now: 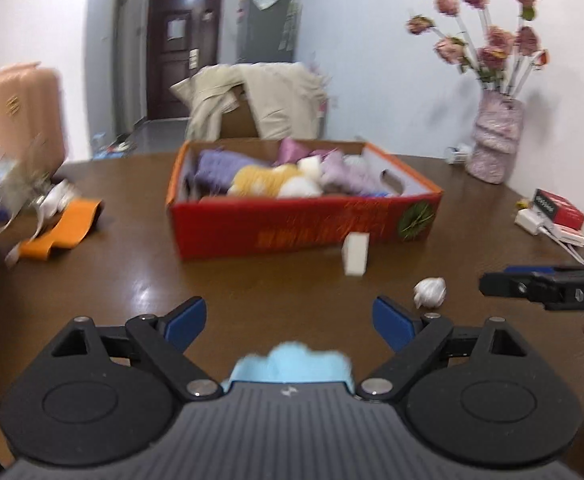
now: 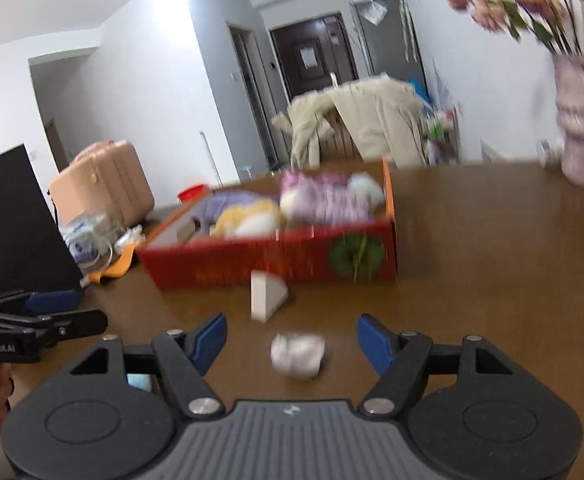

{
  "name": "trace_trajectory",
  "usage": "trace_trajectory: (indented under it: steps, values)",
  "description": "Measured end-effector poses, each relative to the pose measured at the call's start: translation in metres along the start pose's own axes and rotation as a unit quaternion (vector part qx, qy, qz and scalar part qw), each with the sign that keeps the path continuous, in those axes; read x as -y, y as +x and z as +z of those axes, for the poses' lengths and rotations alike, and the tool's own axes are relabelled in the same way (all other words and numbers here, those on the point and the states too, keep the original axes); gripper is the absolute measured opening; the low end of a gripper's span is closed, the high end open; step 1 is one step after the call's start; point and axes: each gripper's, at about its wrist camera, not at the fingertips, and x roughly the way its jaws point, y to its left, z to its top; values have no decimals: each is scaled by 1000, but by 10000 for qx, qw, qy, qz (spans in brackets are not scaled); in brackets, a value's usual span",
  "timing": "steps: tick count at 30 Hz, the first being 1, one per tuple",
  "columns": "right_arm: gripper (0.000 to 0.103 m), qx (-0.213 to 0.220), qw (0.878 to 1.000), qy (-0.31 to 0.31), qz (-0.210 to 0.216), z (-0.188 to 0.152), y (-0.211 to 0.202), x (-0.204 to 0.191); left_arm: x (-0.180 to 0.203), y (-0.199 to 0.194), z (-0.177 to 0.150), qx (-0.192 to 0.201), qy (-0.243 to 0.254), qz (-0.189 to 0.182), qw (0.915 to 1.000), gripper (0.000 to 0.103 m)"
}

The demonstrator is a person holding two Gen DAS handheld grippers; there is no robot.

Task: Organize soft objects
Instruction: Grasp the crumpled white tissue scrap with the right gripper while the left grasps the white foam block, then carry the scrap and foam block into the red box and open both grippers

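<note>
Both grippers hang low over the brown wooden table (image 1: 132, 280) with their blue-padded fingers spread wide and nothing between them. In the left wrist view the left gripper (image 1: 290, 322) fills the bottom of the frame; a fluffy light-blue soft thing (image 1: 292, 364) peeks up at bottom center just over its body, behind the fingertips, and I can't tell if it lies on the table or sits against the device. The right gripper (image 1: 540, 286) pokes in from the right edge of that view.

In the right wrist view the right gripper (image 2: 292, 340) frames a small crumpled white ball (image 2: 298, 356), which sits on the table between the open fingers, not touched by either. Just beyond it, center frame, a white foam block (image 2: 266, 294) stands upright on the table just in front of the red cardboard box (image 2: 252, 264). The left gripper (image 2: 52, 316) shows at the left edge.

The box sits mid-table, center of both views, already heaped with soft things: a purple cushion (image 1: 222, 168), a yellow plush (image 1: 260, 178), white balls (image 1: 298, 188) and lilac cloth (image 1: 344, 174). In the left view, an orange strap-like piece (image 1: 66, 228) lies at the left and a pink vase (image 1: 496, 140) of faded flowers stands at the upper right. A beige coat (image 1: 260, 96) drapes over a chair behind the box.
</note>
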Motion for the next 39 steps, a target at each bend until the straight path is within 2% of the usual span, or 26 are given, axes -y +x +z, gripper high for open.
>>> trace_trajectory:
  steps: [2, 5, 11, 16, 20, 21, 22, 27, 29, 31, 33, 35, 39]
  values:
    - [71, -134, 9999, 55, -7, -14, -3, 0, -1, -1, -5, -55, -88, 124, 9999, 91]
    - [71, -213, 9997, 6, -143, -24, -6, -2, 2, -4, -3, 6, -47, 115, 9999, 91]
    - [71, -182, 9997, -123, -129, -25, -10, -8, 10, -4, 4, 102, -24, 38, 9999, 91]
    - [71, -170, 9996, -159, -188, -23, -2, -9, 20, 14, 13, 78, 81, -83, 9999, 90]
    - [70, -102, 9977, -548, -393, -19, 19, -19, 43, 54, 33, -25, 481, -316, 9983, 78]
    - [68, -144, 9973, -618, -364, -18, 27, -20, 50, 68, 38, -59, 557, -397, 9976, 76]
    - [62, -181, 9972, -642, -325, -16, 34, -20, 57, 81, 42, -114, 608, -425, 9972, 75]
    - [54, -325, 9968, -651, -321, -9, 62, -15, 75, 136, 47, -350, 552, -381, 9971, 58]
    - [36, -310, 9978, -560, -201, -9, 67, -10, 75, 148, 48, -374, 430, -448, 9974, 48]
    - [33, -314, 9983, -468, -129, -11, 72, -4, 75, 156, 49, -345, 416, -487, 9973, 38]
    - [31, -313, 9988, -355, -99, -11, 75, 2, 78, 164, 52, -368, 411, -443, 9975, 23]
    - [30, -295, 9992, -254, -21, -11, 75, 6, 80, 170, 54, -397, 441, -385, 9975, 19]
    - [29, -291, 9995, -136, 57, -13, 75, 11, 76, 172, 54, -419, 327, -446, 9976, 18]
